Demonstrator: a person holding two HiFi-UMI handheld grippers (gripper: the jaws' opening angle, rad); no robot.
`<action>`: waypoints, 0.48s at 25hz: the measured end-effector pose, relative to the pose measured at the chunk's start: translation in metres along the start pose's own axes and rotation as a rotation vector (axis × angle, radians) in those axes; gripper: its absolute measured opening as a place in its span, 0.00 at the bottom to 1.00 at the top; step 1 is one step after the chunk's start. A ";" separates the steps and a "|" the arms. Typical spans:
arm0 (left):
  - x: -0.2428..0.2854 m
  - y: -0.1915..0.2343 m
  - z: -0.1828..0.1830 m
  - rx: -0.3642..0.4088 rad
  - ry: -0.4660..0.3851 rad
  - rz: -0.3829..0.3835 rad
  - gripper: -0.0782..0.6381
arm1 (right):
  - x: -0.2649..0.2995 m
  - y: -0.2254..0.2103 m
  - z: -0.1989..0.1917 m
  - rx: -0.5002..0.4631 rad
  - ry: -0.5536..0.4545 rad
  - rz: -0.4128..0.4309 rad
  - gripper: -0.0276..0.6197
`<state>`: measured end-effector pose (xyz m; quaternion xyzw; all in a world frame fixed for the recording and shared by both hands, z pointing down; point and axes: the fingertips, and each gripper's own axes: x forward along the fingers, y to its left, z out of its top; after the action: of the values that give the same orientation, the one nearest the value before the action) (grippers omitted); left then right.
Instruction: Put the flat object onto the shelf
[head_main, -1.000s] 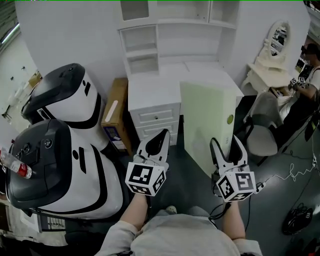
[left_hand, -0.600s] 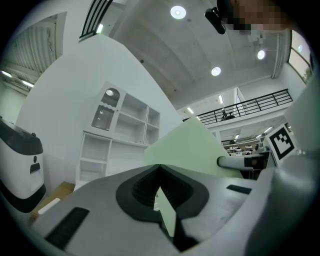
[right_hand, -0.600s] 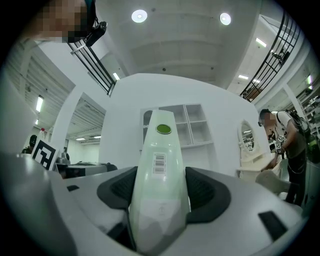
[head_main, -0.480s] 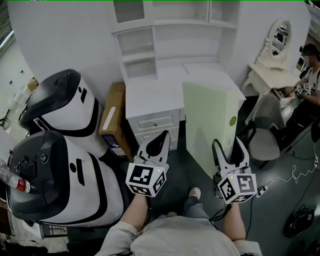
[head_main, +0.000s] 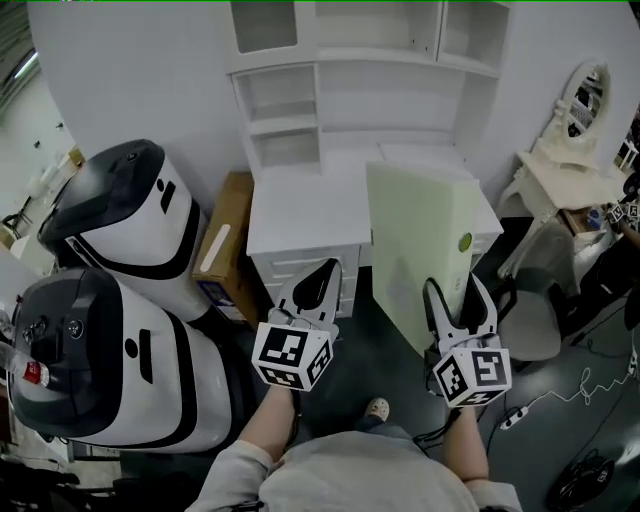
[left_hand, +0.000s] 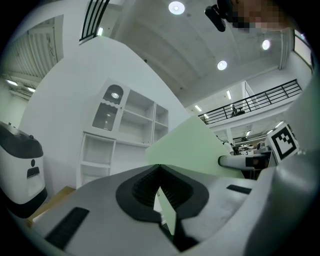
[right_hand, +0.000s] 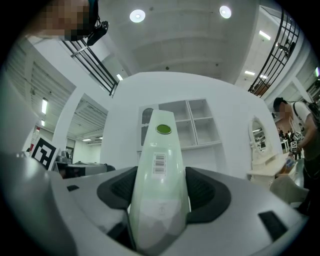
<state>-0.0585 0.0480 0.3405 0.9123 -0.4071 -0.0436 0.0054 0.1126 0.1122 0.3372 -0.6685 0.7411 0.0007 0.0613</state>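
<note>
A pale green flat board (head_main: 420, 250) stands on edge in front of me, with a green round sticker and a barcode on its narrow side (right_hand: 160, 150). My right gripper (head_main: 453, 298) is shut on its lower edge, one jaw on each side (right_hand: 161, 182). Further left, my left gripper (head_main: 322, 272) is shut with nothing in it; its tips meet (left_hand: 159, 167), and the board (left_hand: 190, 145) shows beyond them. Ahead stands the white desk (head_main: 300, 205) with open shelves (head_main: 285, 100) above it, also visible in the gripper views as shelves (left_hand: 132, 120) and shelves (right_hand: 200, 125).
Two big white-and-black machines (head_main: 130, 215) (head_main: 100, 360) fill the left. A cardboard box (head_main: 225, 240) leans between them and the desk drawers (head_main: 300, 265). A grey chair (head_main: 535, 325) and a white vanity with a mirror (head_main: 580, 130) are at the right. Cables lie on the dark floor (head_main: 570, 390).
The desk and shelves have drawn a little closer and shifted in the head view. Both grippers keep their pose, the right one still holding the board.
</note>
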 end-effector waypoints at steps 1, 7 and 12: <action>0.008 0.000 0.001 0.003 -0.002 0.011 0.13 | 0.007 -0.007 0.001 0.001 -0.001 0.010 0.49; 0.054 -0.002 0.001 0.010 -0.015 0.074 0.13 | 0.041 -0.047 0.009 -0.001 -0.017 0.059 0.49; 0.089 -0.010 0.001 0.013 -0.036 0.114 0.13 | 0.062 -0.079 0.013 -0.016 -0.032 0.097 0.49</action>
<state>0.0083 -0.0115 0.3327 0.8868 -0.4587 -0.0569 -0.0052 0.1863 0.0432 0.3248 -0.6323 0.7715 0.0202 0.0680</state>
